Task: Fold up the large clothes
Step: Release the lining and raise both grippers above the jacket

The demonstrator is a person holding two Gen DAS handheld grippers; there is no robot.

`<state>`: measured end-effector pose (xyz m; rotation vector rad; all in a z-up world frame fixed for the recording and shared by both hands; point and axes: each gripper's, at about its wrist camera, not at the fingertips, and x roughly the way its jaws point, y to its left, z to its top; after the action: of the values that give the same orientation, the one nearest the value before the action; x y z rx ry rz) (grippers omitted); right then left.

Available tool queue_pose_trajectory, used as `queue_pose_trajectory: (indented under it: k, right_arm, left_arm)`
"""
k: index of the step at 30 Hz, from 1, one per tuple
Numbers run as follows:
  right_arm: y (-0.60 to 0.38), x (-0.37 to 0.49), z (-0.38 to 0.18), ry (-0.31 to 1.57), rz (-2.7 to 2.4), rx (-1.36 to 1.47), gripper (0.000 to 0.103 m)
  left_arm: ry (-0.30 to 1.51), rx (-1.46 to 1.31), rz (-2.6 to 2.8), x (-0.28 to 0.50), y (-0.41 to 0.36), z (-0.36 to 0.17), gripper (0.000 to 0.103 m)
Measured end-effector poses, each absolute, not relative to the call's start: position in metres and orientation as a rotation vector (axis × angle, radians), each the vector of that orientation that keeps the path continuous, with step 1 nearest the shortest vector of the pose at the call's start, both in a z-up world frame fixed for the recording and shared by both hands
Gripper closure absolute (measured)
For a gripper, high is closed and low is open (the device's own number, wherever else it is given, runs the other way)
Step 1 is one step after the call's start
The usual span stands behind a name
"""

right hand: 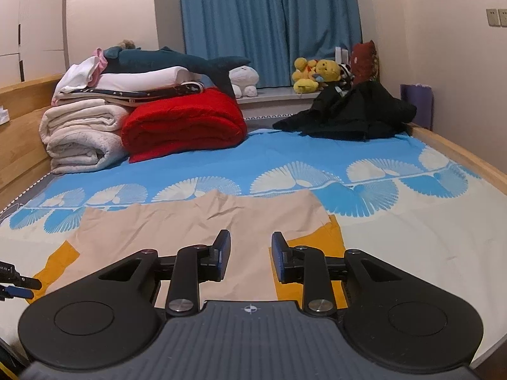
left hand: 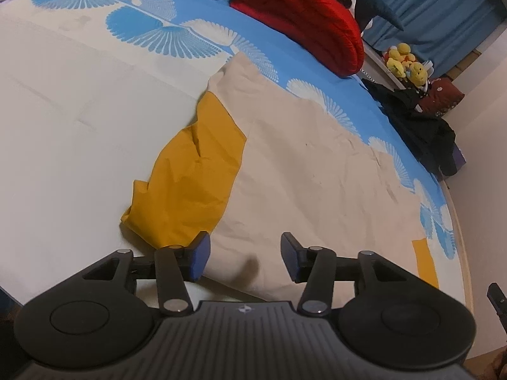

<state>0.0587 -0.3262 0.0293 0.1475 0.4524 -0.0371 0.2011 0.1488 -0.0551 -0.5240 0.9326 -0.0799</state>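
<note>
A beige garment with mustard-yellow sleeves [left hand: 301,164] lies flat on the bed. In the left wrist view one yellow sleeve [left hand: 190,177] is spread out to the left and a second yellow strip [left hand: 424,262] shows at the right edge. My left gripper [left hand: 245,258] is open and empty just above the garment's near edge. In the right wrist view the same garment [right hand: 196,221] lies ahead, with yellow sleeves at the left [right hand: 57,262] and right [right hand: 320,243]. My right gripper [right hand: 250,255] is open and empty over its near edge.
The bed sheet [right hand: 285,155] is blue and white with fan patterns. A red folded blanket [right hand: 183,123], stacked white bedding [right hand: 82,133] and a plush shark [right hand: 177,60] sit at the head. A black garment [right hand: 348,110] and yellow plush toys [right hand: 317,72] lie beyond. A wooden bed frame [right hand: 459,152] is on the right.
</note>
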Motion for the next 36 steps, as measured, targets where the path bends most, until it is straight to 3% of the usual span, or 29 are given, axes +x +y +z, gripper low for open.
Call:
queue_pose_trajectory:
  k: [27, 31, 36]
  right_arm:
    - [-0.315, 0.065, 0.023, 0.461, -0.015, 0.111, 0.069]
    - [-0.312, 0.066, 0.021, 0.465, -0.012, 0.104, 0.069]
    - [-0.309, 0.069, 0.019, 0.472, -0.011, 0.094, 0.069]
  left_arm:
    - [1.058, -0.700, -0.015, 0.204, 0.146, -0.099, 0.041]
    - [1.054, -0.749, 0.026, 0.206, 0.147, -0.110, 0.029]
    - [1.007, -0.806, 0.078, 0.208, 0.151, -0.120, 0.029]
